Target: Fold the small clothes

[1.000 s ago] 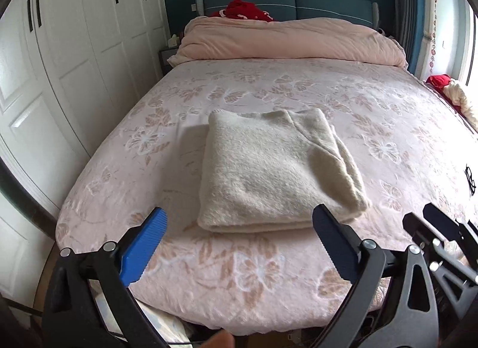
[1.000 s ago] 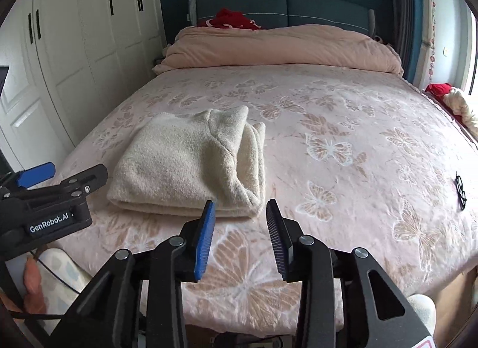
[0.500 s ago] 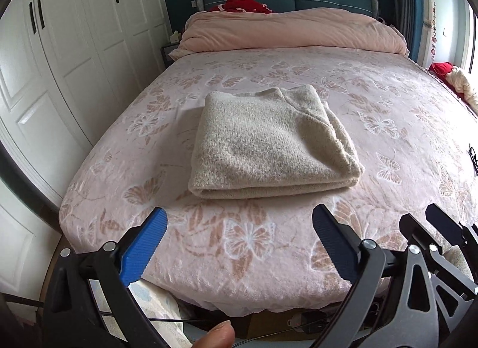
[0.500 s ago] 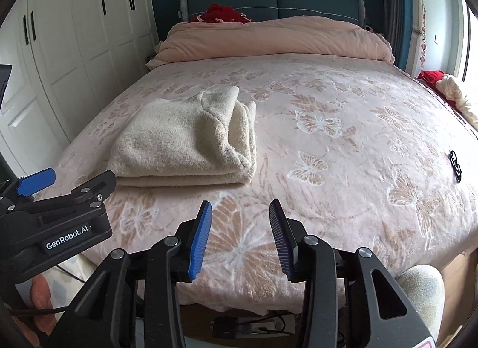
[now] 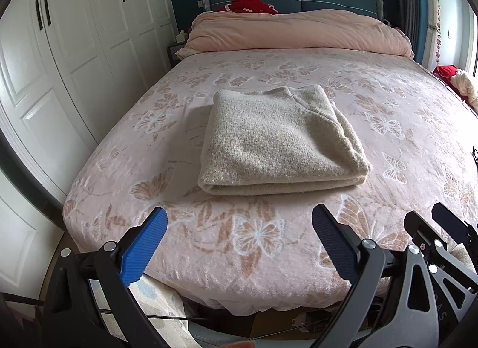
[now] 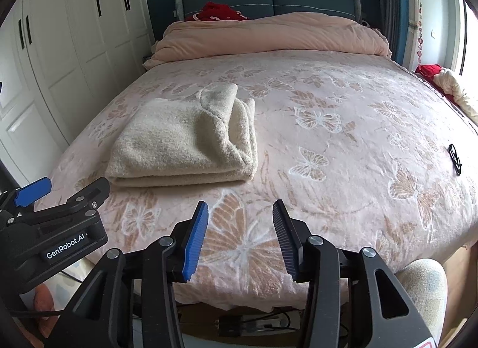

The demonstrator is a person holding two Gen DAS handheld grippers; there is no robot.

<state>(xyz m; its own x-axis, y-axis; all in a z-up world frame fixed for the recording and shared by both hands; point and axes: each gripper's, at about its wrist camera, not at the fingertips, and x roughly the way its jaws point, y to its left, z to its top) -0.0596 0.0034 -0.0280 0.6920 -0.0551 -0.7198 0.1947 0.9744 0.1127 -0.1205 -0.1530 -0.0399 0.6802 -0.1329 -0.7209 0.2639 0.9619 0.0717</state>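
Note:
A cream knitted garment (image 5: 280,144) (image 6: 185,141) lies folded into a thick rectangle on the pink butterfly bedspread (image 5: 257,237) (image 6: 343,138), towards the near left of the bed. My left gripper (image 5: 239,213) hangs over the bed's foot edge, short of the garment, open wide with nothing between its blue pads. My right gripper (image 6: 239,207) is to the right of it, also back from the garment; its jaws are opening and hold nothing. The left gripper's body shows at the lower left of the right wrist view.
A rolled pink duvet (image 5: 298,31) lies along the teal headboard with a red item (image 5: 251,4) behind it. White wardrobe doors (image 5: 74,49) run close along the left side. Black glasses (image 6: 454,155) lie on the bedspread at right. Clothes (image 6: 448,82) are heaped at the far right.
Both grippers have drawn back from the folded garment towards the foot of the bed. The right gripper's jaws have spread wider. The garment lies as before.

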